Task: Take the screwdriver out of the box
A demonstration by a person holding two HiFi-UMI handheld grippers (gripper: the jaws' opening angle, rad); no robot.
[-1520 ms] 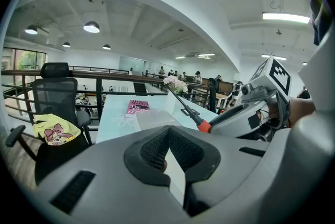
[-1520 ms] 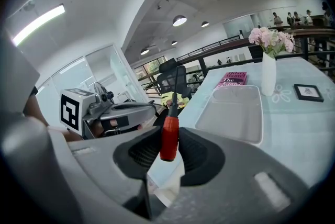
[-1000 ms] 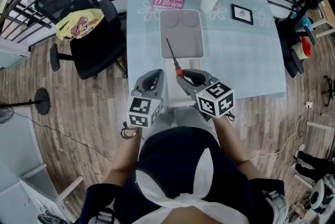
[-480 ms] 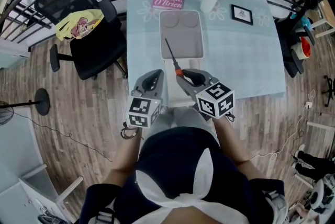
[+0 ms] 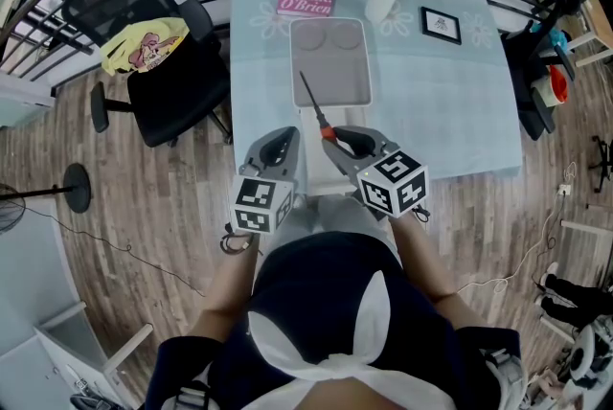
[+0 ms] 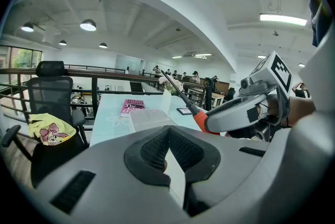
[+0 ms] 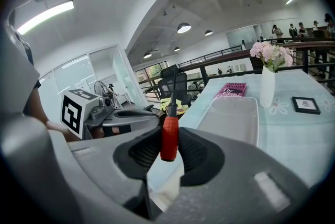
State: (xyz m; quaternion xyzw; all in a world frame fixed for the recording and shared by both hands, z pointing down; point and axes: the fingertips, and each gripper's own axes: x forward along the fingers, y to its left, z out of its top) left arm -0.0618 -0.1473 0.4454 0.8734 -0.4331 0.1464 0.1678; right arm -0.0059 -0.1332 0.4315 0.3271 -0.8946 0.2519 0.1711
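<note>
Right gripper (image 7: pixel 168 145) is clenched on the red handle of the screwdriver (image 5: pixel 313 102). The shaft sticks out ahead of the jaws, its tip seemingly above the box (image 5: pixel 347 78), which lies beyond them. Left gripper (image 6: pixel 168 136) is closed on nothing, just beside the right. Versus a second ago there is no real shift (tip barely drifted). Judged: screwdriver lifted clear, task near done.

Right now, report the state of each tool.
Left tool: shut, empty.
Right tool: shut on the screwdriver, by its red handle.
</note>
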